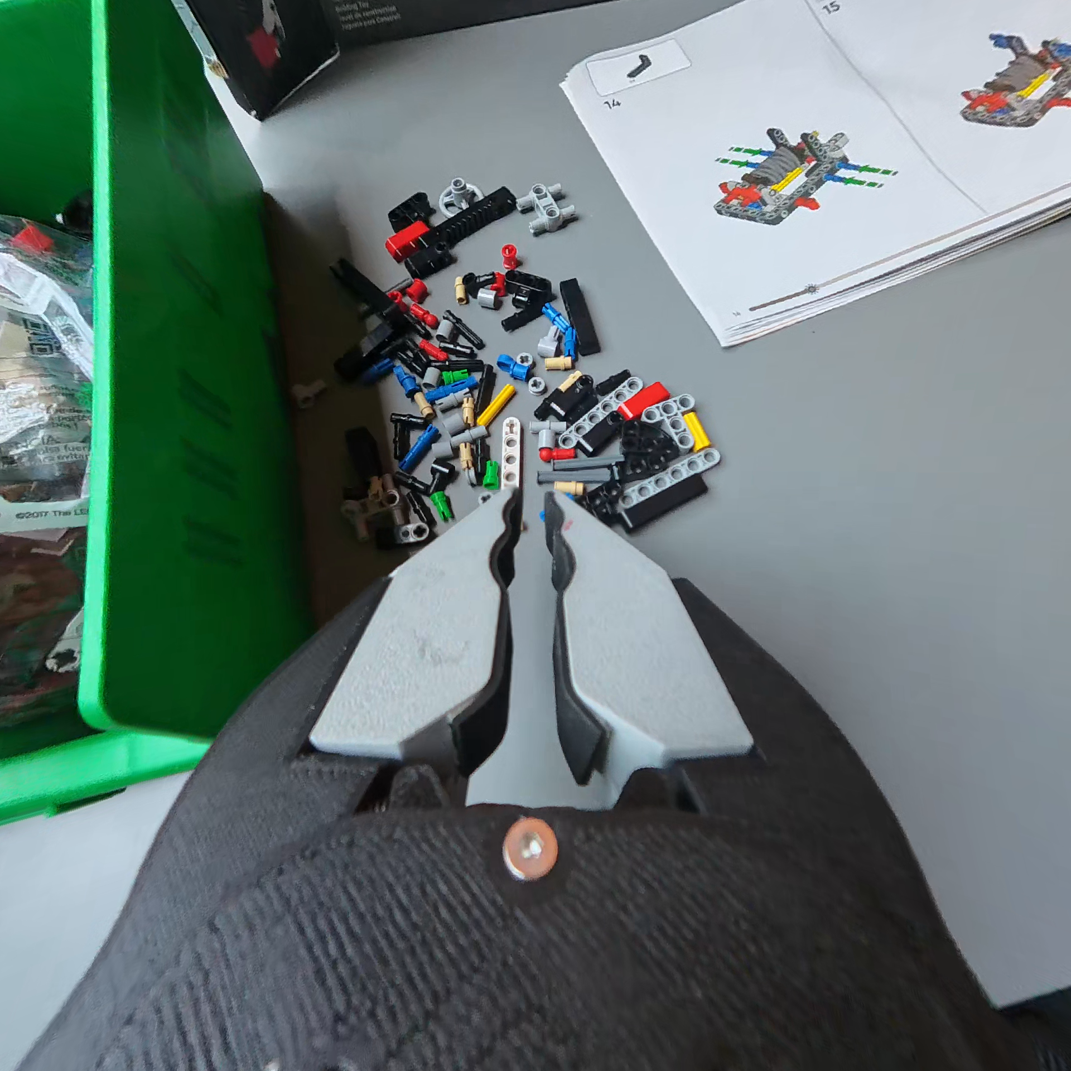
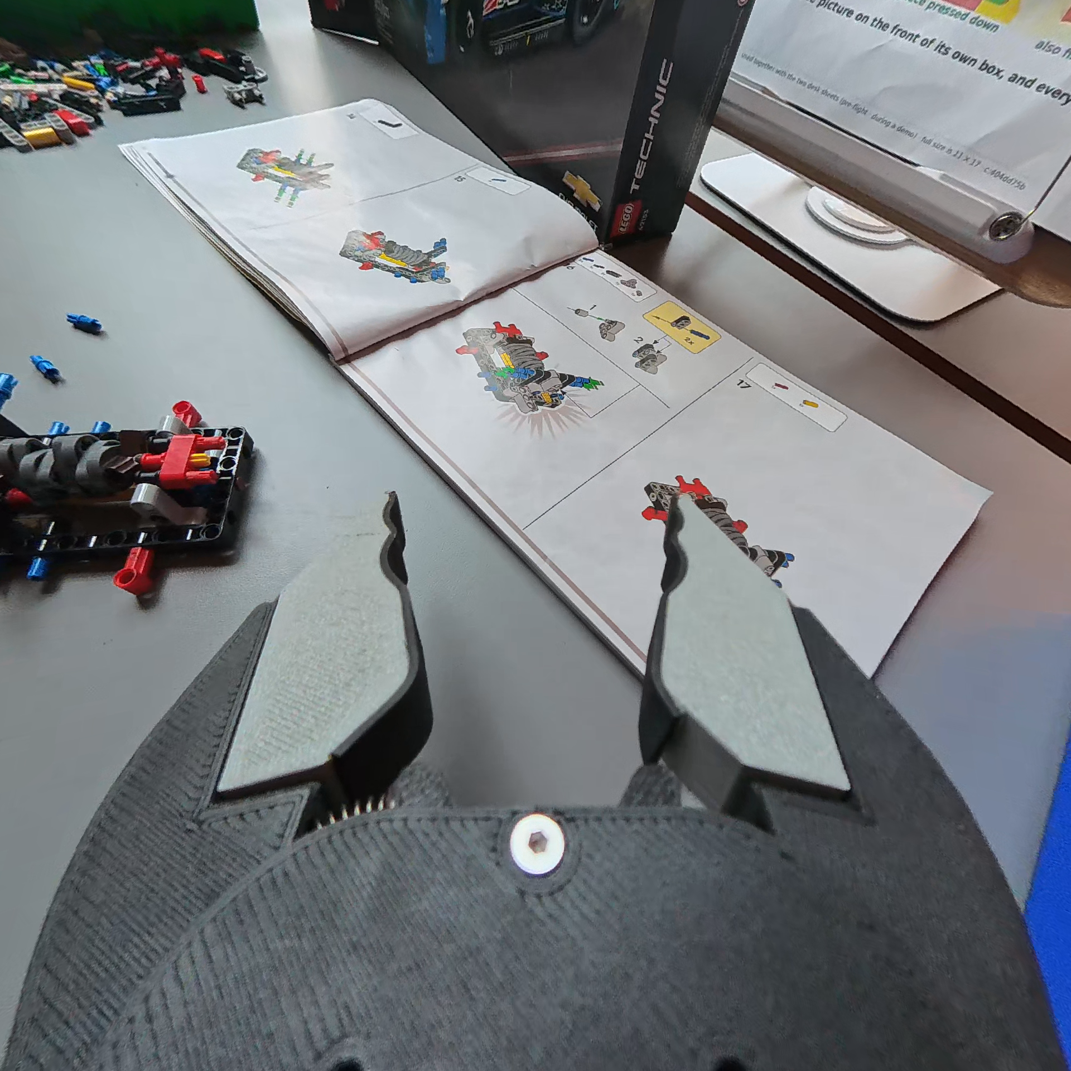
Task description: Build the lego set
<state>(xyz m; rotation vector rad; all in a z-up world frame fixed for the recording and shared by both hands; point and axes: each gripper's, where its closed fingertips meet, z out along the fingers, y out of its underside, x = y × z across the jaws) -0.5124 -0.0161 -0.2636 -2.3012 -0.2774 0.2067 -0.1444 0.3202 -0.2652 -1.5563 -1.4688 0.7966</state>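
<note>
Loose Lego Technic pieces [image 1: 510,376] lie in a pile on the grey table: pins, beams and axles in black, grey, blue, red, yellow and green. My left gripper [image 1: 530,499] hovers at the pile's near edge, its jaws almost together with a narrow gap. A speck of blue shows in that gap, but I cannot tell if it is held. The part-built chassis [image 2: 121,492], a black frame with red, grey and blue parts, lies left of my right gripper [image 2: 533,504]. That gripper is wide open and empty over the open instruction booklet [image 2: 753,452].
A green bin [image 1: 174,348] holding plastic bags stands left of the pile. The set's black box [image 2: 579,116] stands behind the booklet [image 1: 811,174]. A monitor foot [image 2: 840,255] and a printed sheet sit at the right. Two loose blue pins [image 2: 84,323] lie near the chassis. My right fingertips sit around 50 cm from my left ones.
</note>
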